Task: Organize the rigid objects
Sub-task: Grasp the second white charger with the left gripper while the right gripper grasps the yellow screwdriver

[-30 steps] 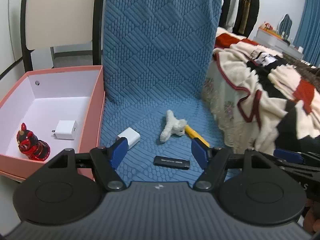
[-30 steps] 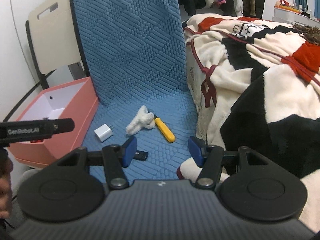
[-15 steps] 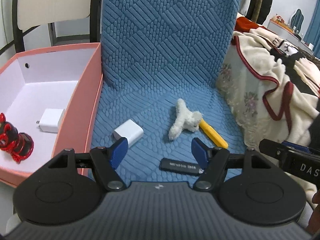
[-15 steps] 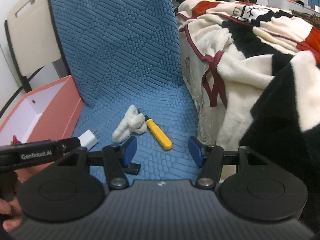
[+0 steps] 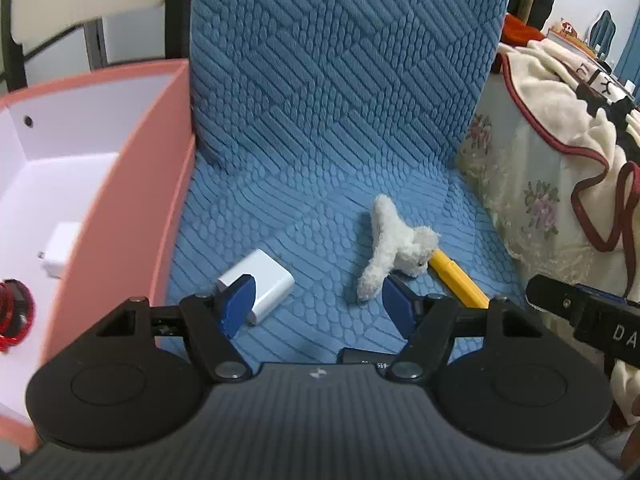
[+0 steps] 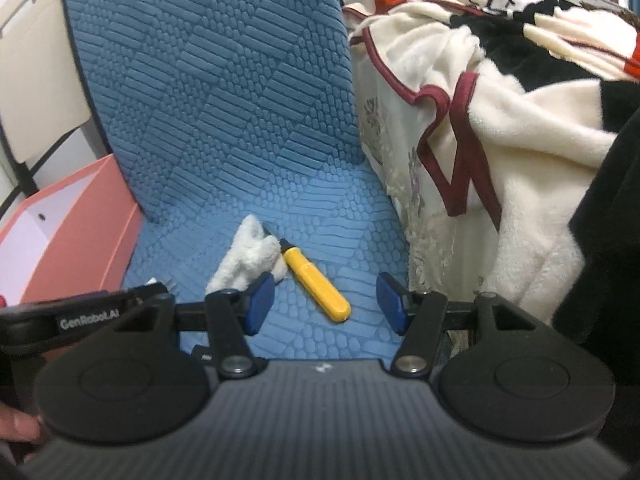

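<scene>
Even, soft indoor light, faint shadows, strong fisheye bending at edges, slight blur throughout, no glare

Blue seat cushion [image 5: 320, 200]: bare stretch behind and between the items, open to approach from the front. Left side walled by pink box [image 5: 132, 216]; right side hemmed by draped blanket [image 6: 500, 128]. Obstacles on seat: white charger [image 5: 264, 280], plush toy [image 5: 396, 244] touching yellow tool [image 6: 316, 284], black stick [image 5: 360, 356] at front edge.
</scene>
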Motion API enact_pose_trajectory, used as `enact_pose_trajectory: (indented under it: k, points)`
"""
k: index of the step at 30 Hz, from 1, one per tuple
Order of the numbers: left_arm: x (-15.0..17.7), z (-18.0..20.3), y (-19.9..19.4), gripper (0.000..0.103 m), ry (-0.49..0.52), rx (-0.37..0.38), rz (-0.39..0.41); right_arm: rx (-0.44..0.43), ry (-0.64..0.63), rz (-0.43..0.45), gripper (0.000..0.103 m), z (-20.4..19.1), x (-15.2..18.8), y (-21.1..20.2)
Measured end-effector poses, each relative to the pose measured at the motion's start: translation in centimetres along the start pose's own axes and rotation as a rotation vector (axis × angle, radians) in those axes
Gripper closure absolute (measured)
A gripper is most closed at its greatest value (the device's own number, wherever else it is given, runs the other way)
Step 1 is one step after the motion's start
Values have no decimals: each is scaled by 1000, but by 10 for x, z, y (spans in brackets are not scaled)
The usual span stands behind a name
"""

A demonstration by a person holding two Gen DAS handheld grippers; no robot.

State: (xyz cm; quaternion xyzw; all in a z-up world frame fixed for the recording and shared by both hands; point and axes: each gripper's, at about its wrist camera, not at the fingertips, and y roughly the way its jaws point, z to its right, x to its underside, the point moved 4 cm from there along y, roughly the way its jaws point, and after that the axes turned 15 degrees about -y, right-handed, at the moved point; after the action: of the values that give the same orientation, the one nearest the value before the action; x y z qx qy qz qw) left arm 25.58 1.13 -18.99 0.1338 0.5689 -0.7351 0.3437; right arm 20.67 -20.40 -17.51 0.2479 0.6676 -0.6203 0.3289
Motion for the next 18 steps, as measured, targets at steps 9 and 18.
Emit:
enact_pose_trajectory:
  k: [9, 18]
  points:
    - [-11, -2, 29, 29, 54, -50, 15, -37, 29, -84, 49, -3, 2, 50]
    - [-7, -5, 43, 29, 226, -146, 64, -30, -23, -164, 55, -11, 0, 94]
